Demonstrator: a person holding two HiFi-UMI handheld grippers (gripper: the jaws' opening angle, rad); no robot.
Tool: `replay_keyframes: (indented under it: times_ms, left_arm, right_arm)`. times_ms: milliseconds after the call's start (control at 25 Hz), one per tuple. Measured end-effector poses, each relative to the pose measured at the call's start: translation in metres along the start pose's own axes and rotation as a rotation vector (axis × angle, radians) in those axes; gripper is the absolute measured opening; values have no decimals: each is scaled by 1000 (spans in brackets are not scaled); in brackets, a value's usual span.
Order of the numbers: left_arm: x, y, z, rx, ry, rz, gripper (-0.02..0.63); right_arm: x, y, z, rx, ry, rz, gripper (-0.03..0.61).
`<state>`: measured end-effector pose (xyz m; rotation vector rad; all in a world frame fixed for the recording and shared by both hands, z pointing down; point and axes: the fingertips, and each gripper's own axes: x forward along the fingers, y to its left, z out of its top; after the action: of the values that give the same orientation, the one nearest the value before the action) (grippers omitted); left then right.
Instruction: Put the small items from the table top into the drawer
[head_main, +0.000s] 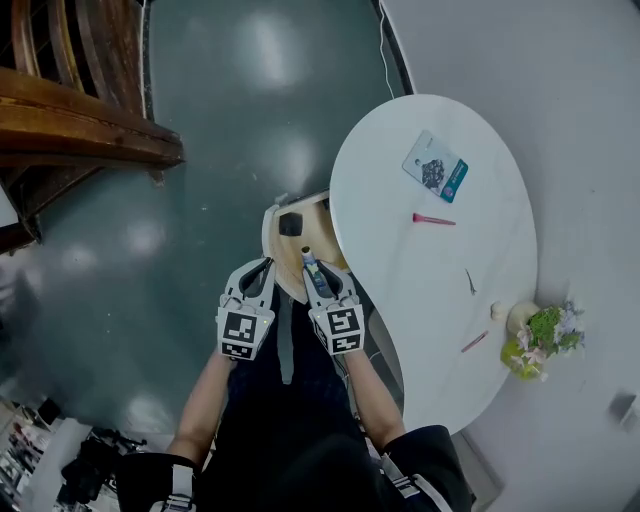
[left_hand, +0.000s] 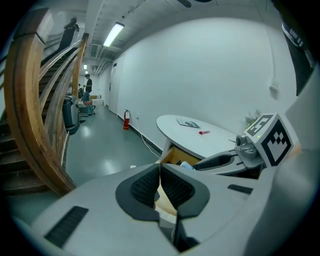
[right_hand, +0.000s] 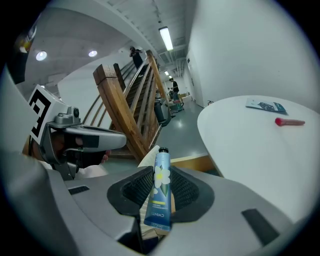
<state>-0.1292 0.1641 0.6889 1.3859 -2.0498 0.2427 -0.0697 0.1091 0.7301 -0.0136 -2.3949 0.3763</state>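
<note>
The right hand-held gripper (right_hand: 161, 195) clamps a slim blue tube with a white flower print and a black cap (right_hand: 161, 172) around its middle, cap forward, above the open wooden drawer (head_main: 285, 250) at the edge of the white oval bench (head_main: 400, 300). The left hand-held gripper (left_hand: 160, 187) is closed and empty. It would be best to lower the tube well inside the drawer's walls before loosening the jaws.

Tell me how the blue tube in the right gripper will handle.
The blue tube, pinched in the right gripper, is probably soft and may dent. Small and slim, it looks light. Its flat crimped end should stop it rolling.
</note>
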Motion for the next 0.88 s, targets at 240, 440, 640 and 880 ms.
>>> replay_keyframes:
  times_ms: [240, 440, 640, 880]
  left_arm:
    - [12, 5, -18, -24, 17, -3, 21]
    - [15, 9, -22, -34, 23, -3, 21]
    - [16, 13, -22, -35, 26, -1, 21]
    - [19, 17, -24, -34, 35, -3, 21]
  right_arm:
    - [20, -2, -16, 2, 33, 8, 126]
    - [38, -7, -22, -15, 53, 11, 126]
    - [69, -14, -29, -26, 87, 20, 126]
    - [114, -22, -48, -9, 159, 33, 126]
